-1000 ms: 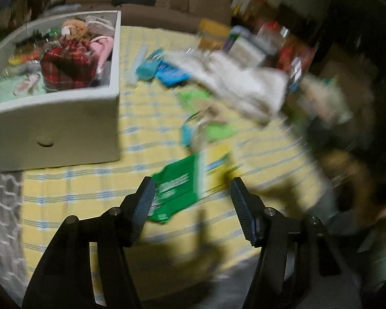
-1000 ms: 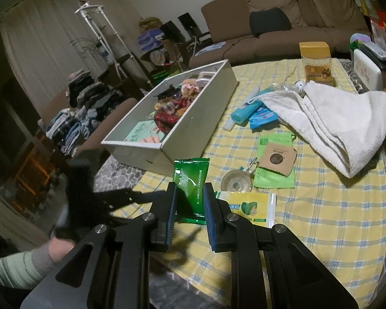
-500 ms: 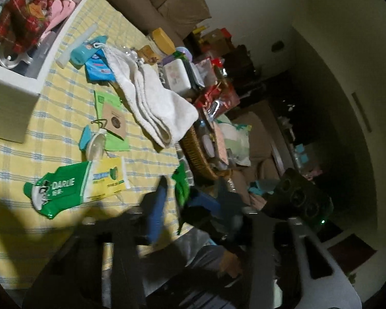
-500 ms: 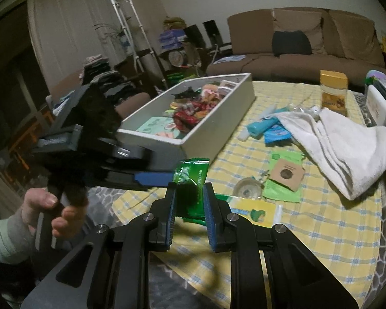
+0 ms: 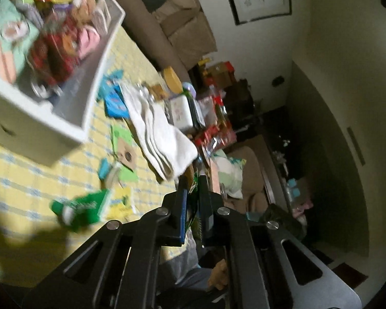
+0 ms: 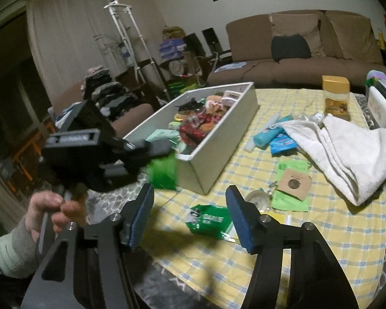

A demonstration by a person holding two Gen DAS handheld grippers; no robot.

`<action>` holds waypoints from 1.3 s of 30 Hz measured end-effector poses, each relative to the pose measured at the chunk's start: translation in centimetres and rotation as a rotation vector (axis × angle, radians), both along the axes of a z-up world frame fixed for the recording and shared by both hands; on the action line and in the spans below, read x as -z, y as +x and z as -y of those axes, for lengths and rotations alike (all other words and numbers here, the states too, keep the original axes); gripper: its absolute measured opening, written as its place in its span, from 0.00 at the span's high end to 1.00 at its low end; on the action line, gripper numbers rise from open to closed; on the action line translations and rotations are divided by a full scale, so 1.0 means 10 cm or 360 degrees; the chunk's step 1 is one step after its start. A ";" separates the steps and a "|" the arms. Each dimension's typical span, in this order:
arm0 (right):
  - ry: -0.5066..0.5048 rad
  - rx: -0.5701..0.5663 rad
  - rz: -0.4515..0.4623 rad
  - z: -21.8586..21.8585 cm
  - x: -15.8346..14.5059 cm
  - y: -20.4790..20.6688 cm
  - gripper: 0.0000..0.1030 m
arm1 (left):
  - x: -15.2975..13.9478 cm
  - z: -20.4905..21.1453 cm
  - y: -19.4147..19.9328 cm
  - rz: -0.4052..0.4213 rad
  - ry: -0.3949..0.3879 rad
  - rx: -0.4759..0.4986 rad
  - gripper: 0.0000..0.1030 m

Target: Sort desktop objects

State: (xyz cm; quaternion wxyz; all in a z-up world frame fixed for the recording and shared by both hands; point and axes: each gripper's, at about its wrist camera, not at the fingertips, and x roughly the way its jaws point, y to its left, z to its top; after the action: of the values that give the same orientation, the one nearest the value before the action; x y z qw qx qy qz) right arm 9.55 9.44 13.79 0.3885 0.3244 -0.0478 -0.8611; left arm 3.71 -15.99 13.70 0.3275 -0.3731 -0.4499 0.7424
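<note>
Landmark: white storage box [image 6: 220, 139] on the yellow checked tablecloth [image 6: 321, 234], filled with mixed small items.

- Left gripper [image 5: 193, 193]: jaws just closed, clamped on a green sachet [image 6: 163, 171]; held in the air just beside the box's near corner, blurred.
- Right gripper [image 6: 189, 216]: jaws just opened, parted, nothing between them; hovering near the box's near end.
- Green toothpaste pack [image 6: 209, 220]: flat on the cloth, in front of the box.
- White towel [image 6: 347, 154]: folded, well to the right of the box.
- Blue tube [image 6: 266, 136]: beside the box's long right wall.
</note>
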 end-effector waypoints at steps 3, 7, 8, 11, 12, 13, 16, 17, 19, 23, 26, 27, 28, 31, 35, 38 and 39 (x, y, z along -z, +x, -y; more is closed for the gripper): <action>0.0055 0.0054 0.0001 -0.10 0.01 -0.09 0.41 | -0.12 0.17 -0.05 -0.0030 -0.0089 -0.0042 0.93; 0.0134 0.0129 0.0000 -0.27 0.03 -0.28 0.41 | -0.27 0.33 -0.14 -0.0055 -0.0205 -0.0082 0.93; 0.0155 0.0150 0.0011 -0.32 0.04 -0.35 0.41 | -0.28 0.35 -0.17 -0.0058 -0.0227 -0.0084 0.93; 0.0196 0.0177 0.0026 -0.36 0.04 -0.51 0.41 | -0.36 0.48 -0.31 -0.0061 -0.0339 -0.0110 0.93; 0.0205 0.0171 0.0023 -0.35 0.04 -0.53 0.41 | -0.39 0.54 -0.38 -0.0058 -0.0376 -0.0127 0.93; 0.0217 0.0158 0.0007 -0.31 0.02 -0.57 0.41 | -0.40 0.60 -0.45 -0.0052 -0.0414 -0.0143 0.93; 0.0224 0.0109 -0.0020 -0.15 -0.03 -0.65 0.41 | -0.43 0.76 -0.65 -0.0033 -0.0587 -0.0178 0.93; 0.0220 0.0095 -0.0025 -0.09 -0.04 -0.67 0.41 | -0.43 0.76 -0.72 -0.0019 -0.0663 -0.0181 0.93; 0.0204 0.0065 -0.0030 0.02 -0.06 -0.73 0.41 | -0.39 0.70 -0.86 0.0019 -0.0870 -0.0170 0.93; 0.0186 0.0010 -0.0025 0.26 -0.05 -0.80 0.41 | -0.23 0.50 -0.98 0.0051 -0.1239 -0.0095 0.93; 0.0177 -0.0005 0.0000 0.38 0.00 -0.84 0.41 | -0.09 0.30 -1.00 0.0051 -0.1367 -0.0028 0.93; 0.0173 -0.0005 0.0011 0.41 0.01 -0.86 0.41 | -0.05 0.25 -1.02 0.0058 -0.1394 -0.0012 0.93; 0.0167 -0.0009 0.0023 0.43 0.03 -0.87 0.41 | 0.00 0.19 -1.03 0.0066 -0.1429 -0.0017 0.87; 0.0155 -0.0026 0.0040 0.52 0.03 -0.86 0.41 | 0.04 0.09 -0.98 0.0067 -0.1446 -0.0041 0.55; 0.0135 -0.0073 0.0025 0.65 -0.05 -0.81 0.41 | -0.05 0.07 -0.85 0.0019 -0.1462 -0.0128 0.51; 0.0113 -0.0110 0.0002 0.78 -0.12 -0.76 0.41 | -0.14 0.10 -0.74 -0.0003 -0.1461 -0.0187 0.48; 0.0098 -0.0120 0.0000 0.83 -0.14 -0.75 0.41 | -0.17 0.10 -0.69 -0.0005 -0.1471 -0.0199 0.47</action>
State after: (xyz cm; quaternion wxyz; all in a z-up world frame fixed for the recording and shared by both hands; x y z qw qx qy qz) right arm 2.02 1.16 15.18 0.4107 0.3376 -0.0091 -0.8469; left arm -3.15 -17.03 15.37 0.0822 -0.4509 -0.0932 0.8839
